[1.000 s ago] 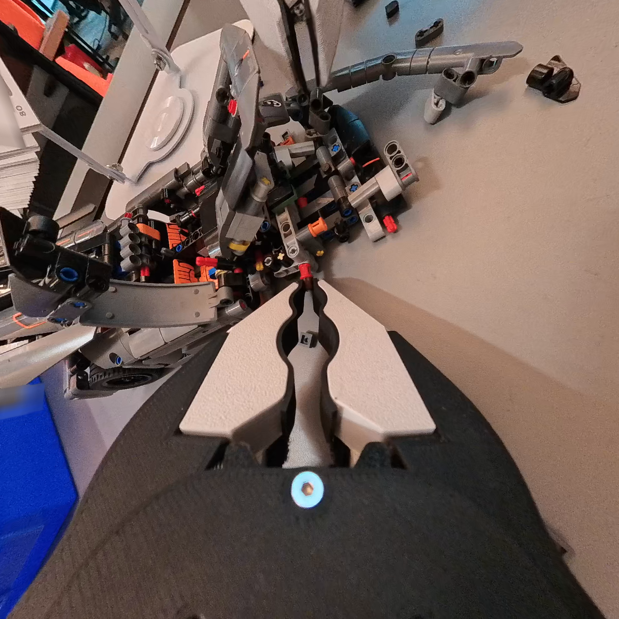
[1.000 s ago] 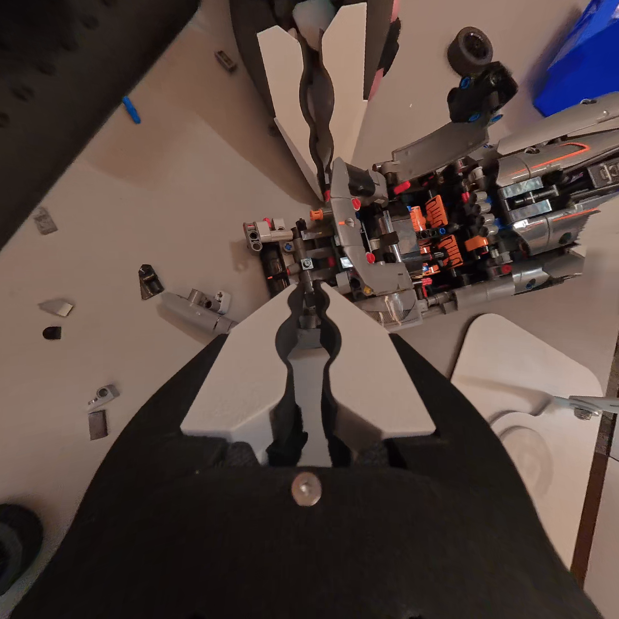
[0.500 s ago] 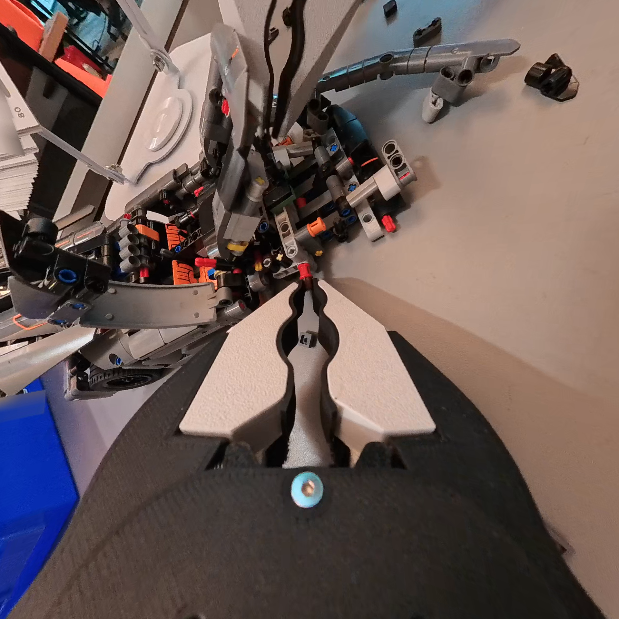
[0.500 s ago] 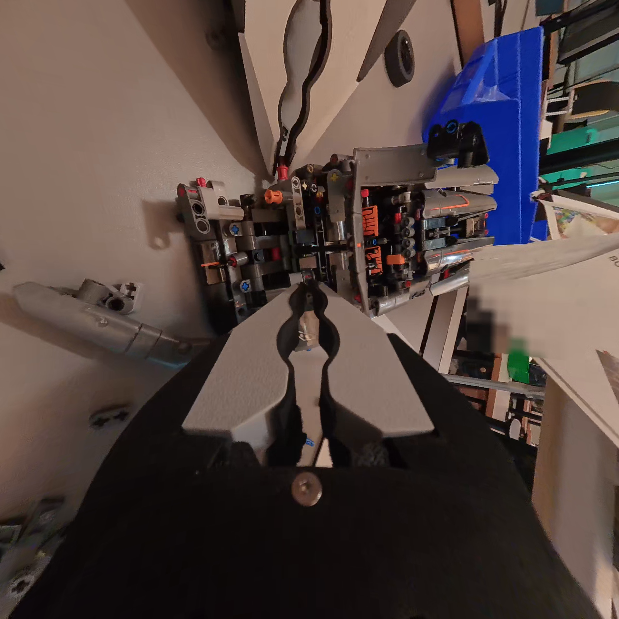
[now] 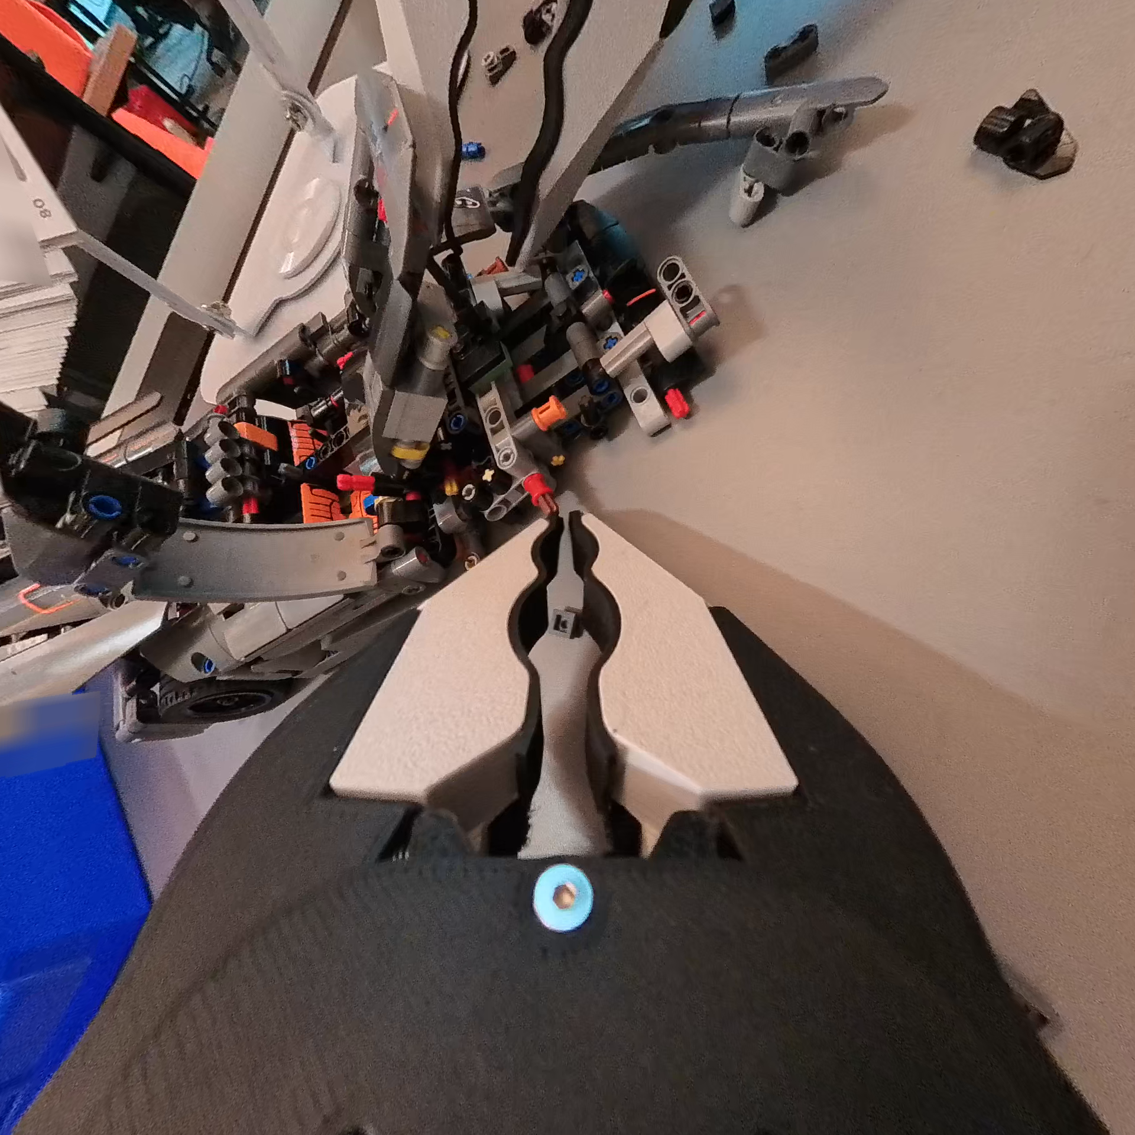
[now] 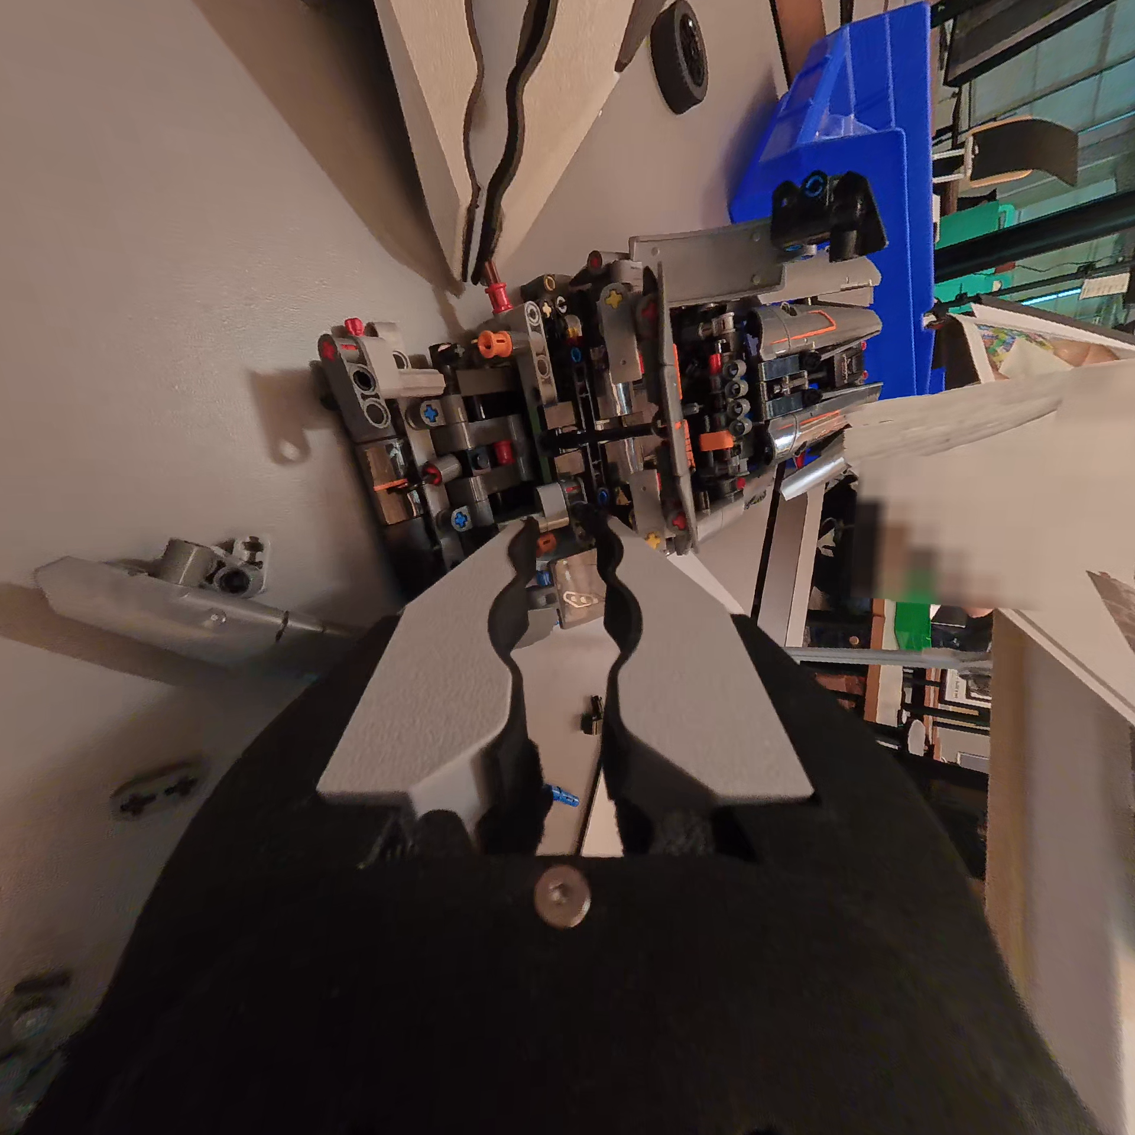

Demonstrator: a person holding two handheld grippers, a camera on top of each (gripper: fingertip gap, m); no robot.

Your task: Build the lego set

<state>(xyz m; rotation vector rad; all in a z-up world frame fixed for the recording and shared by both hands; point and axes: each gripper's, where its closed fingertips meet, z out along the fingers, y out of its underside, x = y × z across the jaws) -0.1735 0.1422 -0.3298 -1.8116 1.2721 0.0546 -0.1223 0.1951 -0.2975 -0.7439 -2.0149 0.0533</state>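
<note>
Lego model (image 5: 430,393), a half-built grey car with orange and red fittings, lies on the desk (image 5: 921,430) and fills the centre left of the left wrist view and the centre of the right wrist view. Left tongs (image 5: 557,514) are drawn together on a red pin (image 5: 540,488) that sticks out of the model's near corner; the tips pinch its end. That narrow grip looks meant to pin the model in place while the other side is worked.

Right tongs (image 6: 562,522) stand slightly apart, their tips around a small grey piece and a clear curved part (image 6: 574,592) at the model's edge; whether they press it I cannot tell. They come in from the opposite side, at the top centre of the left wrist view, so the two tools seem to brace the model between them.

Loose parts lie apart from the model: a long grey panel (image 6: 172,605) at the left of the right wrist view, a black wheel (image 6: 680,58) at the top, and a blue bin (image 6: 860,159) at the upper right.
</note>
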